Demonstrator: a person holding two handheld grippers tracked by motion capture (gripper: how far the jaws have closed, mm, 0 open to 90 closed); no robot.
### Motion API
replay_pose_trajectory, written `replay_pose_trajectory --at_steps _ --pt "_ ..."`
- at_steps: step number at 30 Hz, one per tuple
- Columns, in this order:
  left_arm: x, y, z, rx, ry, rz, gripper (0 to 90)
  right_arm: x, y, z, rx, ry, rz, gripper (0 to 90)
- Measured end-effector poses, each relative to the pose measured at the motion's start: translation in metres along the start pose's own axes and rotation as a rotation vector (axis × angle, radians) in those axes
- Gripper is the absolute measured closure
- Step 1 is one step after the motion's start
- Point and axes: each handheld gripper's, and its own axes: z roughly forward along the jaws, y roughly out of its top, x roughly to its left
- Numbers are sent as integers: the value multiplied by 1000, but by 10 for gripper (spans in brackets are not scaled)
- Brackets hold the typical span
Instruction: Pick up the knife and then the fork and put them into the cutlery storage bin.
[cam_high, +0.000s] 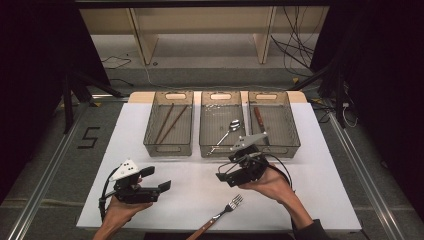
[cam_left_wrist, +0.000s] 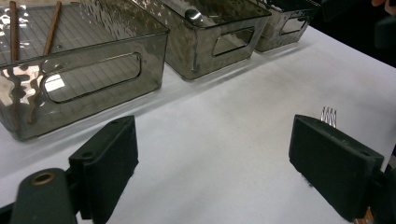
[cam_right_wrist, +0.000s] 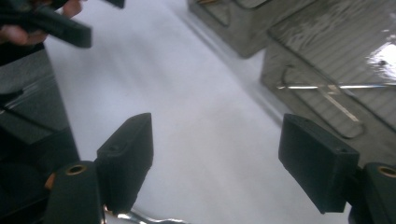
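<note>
Jaws, right gripper (cam_high: 223, 176): spread wide, nothing between them; seen from the high view, held near the middle of the tabletop, just in front of the centre bin.
Jaws, left gripper (cam_high: 161, 190): released and wide apart, nothing gripped; held low over the front left part of the tabletop.
Fork (cam_high: 218, 216): wooden handle, metal tines; lies flat near the front edge of the tabletop, between the two grippers, handle end at the edge, tines pointing toward the back right. Untouched by either gripper. In the left gripper view its tines (cam_left_wrist: 329, 115) peep over the right-hand jaw.
Tabletop (cam_high: 310, 170): white, rectangular.
Left bin (cam_high: 168, 148): clear smoky plastic, at the back of the tabletop; holds a pair of brown chopsticks (cam_high: 172, 123).
Centre bin (cam_high: 221, 148): same make, just beside the left one; holds a metal spoon (cam_high: 228, 130) lying slantwise.
Right bin (cam_high: 292, 136): same make, toward the back right corner; holds a wood-handled knife (cam_high: 260, 122), its lower end hidden behind the right gripper.
Hands: one on each gripper, forearms entering over the front edge.
</note>
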Motion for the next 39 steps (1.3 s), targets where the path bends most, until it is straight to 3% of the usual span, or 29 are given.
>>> replay_pose_trajectory --at_steps 6,20,39 --pt "0 0 0 1 0 1 149 14 -8 7 44 46 -70 242" --pt "0 0 0 -4 0 1 149 38 -17 26 132 106 -165 237" --pt "-1 0 0 -2 -2 4 149 56 -27 47 240 150 -241 242"
